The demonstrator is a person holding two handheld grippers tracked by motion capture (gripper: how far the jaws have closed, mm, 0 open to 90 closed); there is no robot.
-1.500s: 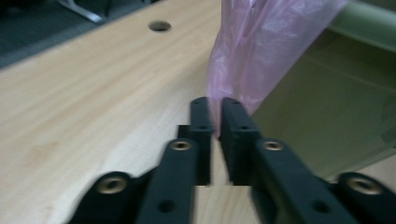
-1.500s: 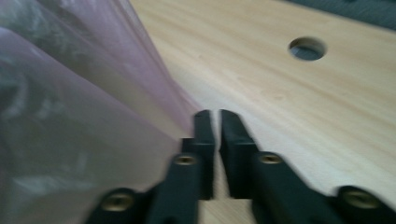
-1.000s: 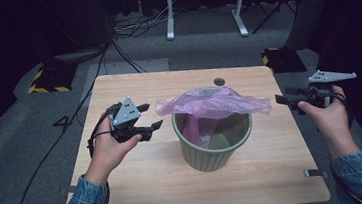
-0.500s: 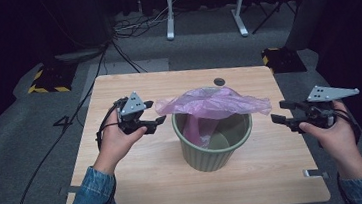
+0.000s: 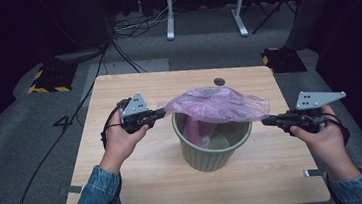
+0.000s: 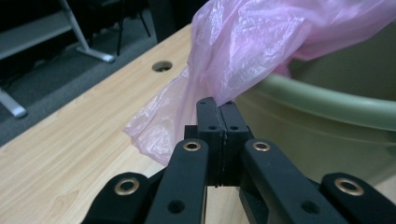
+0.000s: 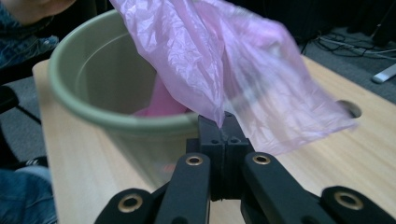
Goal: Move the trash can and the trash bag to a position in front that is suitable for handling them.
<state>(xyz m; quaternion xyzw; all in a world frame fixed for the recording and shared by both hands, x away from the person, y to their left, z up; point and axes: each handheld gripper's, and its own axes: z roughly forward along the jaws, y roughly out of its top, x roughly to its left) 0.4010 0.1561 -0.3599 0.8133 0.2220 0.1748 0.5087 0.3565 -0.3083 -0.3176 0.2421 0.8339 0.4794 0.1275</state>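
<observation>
From the high view we see the pink bag (image 5: 214,106) draped over the green bin (image 5: 213,141), which stands at the middle of the wooden table (image 5: 142,186). The left gripper (image 5: 161,113) sits at nine o'clock from the bin, its tip on the bag's left edge; the right gripper (image 5: 266,120) sits at three o'clock, its tip at the bag's right corner. Part of the bag hangs down inside the bin. A round hole (image 5: 219,81) in the tabletop lies at twelve o'clock from the bin.

In the left gripper view we find the left gripper (image 6: 219,105) with its jaws just closed and pressed together on a fold of the pink bag (image 6: 243,46), which rises toward one o'clock over the bin's rim (image 6: 327,102).

In the right gripper view the right gripper (image 7: 223,122) has likewise just closed, pinching the bag's (image 7: 224,60) lower edge, the bin (image 7: 93,79) lying at ten o'clock from the jaws.
</observation>
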